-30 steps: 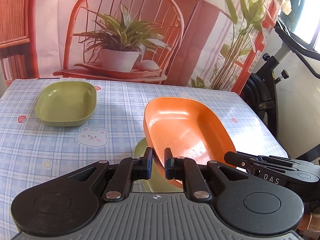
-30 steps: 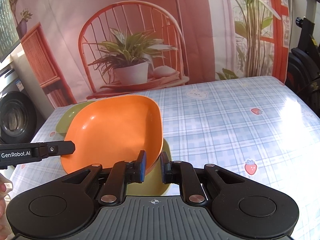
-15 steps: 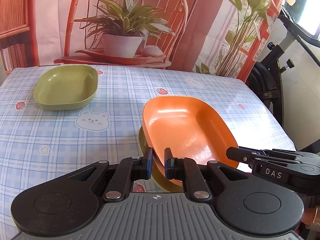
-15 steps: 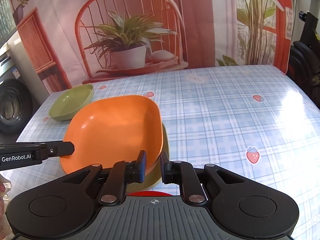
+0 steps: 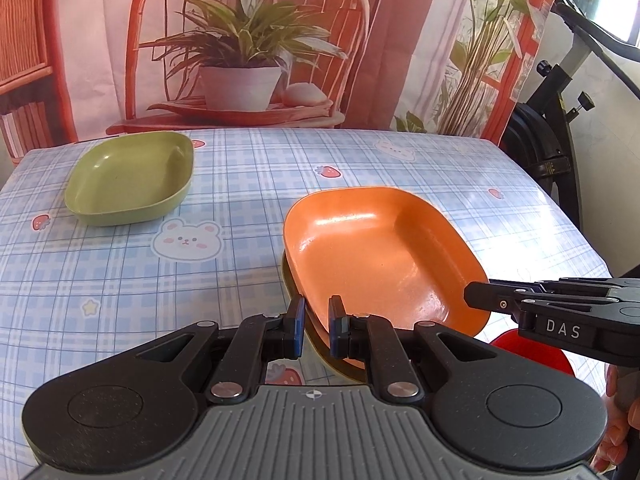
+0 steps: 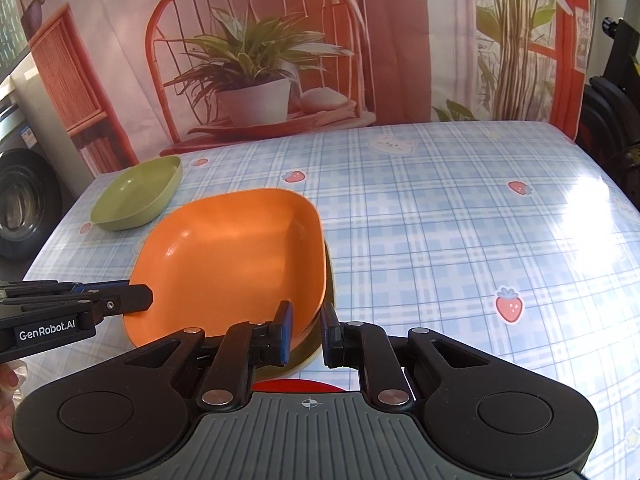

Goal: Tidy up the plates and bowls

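An orange plate [image 5: 380, 256] lies nested on an olive green plate [image 5: 289, 280] near the table's front edge; both show in the right wrist view, the orange plate [image 6: 236, 256] and the olive plate [image 6: 308, 350]. My left gripper [image 5: 316, 328] grips the stack's near left rim. My right gripper [image 6: 306, 334] grips its near right rim, with a slightly wider gap. A green bowl [image 5: 132, 178] sits apart at the far left and also shows in the right wrist view [image 6: 138, 192].
The table [image 6: 440, 220] has a blue plaid cloth with strawberry and bear prints. A red stool [image 5: 532, 352] shows below the front edge. An exercise bike [image 5: 560, 128] stands right of the table. A printed backdrop hangs behind.
The orange plate has come down from a tilt and now lies flat in the olive plate. Both grippers have lowered with it and the right jaws have widened a little.
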Demonstrator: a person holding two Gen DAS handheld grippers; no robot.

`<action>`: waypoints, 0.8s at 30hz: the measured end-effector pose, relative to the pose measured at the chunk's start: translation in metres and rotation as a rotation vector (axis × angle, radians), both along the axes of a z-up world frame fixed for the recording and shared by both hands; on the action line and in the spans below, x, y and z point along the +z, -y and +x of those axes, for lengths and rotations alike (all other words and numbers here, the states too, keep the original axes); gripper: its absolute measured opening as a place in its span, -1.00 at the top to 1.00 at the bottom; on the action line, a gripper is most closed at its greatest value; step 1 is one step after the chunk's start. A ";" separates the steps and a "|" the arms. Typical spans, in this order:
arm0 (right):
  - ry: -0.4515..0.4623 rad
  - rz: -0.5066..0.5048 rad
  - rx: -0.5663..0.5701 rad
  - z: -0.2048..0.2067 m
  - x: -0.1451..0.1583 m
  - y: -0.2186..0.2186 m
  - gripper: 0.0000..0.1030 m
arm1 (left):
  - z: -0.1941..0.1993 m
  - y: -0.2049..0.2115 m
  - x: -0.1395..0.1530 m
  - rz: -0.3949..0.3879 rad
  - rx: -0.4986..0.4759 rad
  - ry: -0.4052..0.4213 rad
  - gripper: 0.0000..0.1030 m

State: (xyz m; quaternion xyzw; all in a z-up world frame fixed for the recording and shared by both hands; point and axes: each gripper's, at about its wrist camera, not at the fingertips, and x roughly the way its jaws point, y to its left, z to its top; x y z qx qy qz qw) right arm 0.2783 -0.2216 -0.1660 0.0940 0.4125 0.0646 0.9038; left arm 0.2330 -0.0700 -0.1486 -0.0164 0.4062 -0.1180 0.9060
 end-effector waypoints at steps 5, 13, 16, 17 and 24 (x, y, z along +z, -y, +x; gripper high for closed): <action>-0.014 -0.001 -0.002 0.002 -0.004 0.001 0.74 | 0.001 0.002 -0.003 0.013 -0.006 -0.003 0.75; -0.028 0.006 -0.016 0.001 -0.007 0.005 0.74 | 0.000 0.000 -0.005 0.020 -0.003 -0.005 0.73; -0.028 0.005 -0.015 0.001 -0.006 0.004 0.74 | -0.003 -0.003 -0.003 0.010 0.000 0.000 0.73; -0.027 0.005 -0.015 0.001 -0.006 0.004 0.74 | -0.004 -0.003 -0.002 0.004 0.002 0.002 0.73; -0.032 0.001 -0.011 0.000 -0.008 0.003 0.74 | -0.013 -0.006 -0.004 -0.010 0.028 0.015 0.72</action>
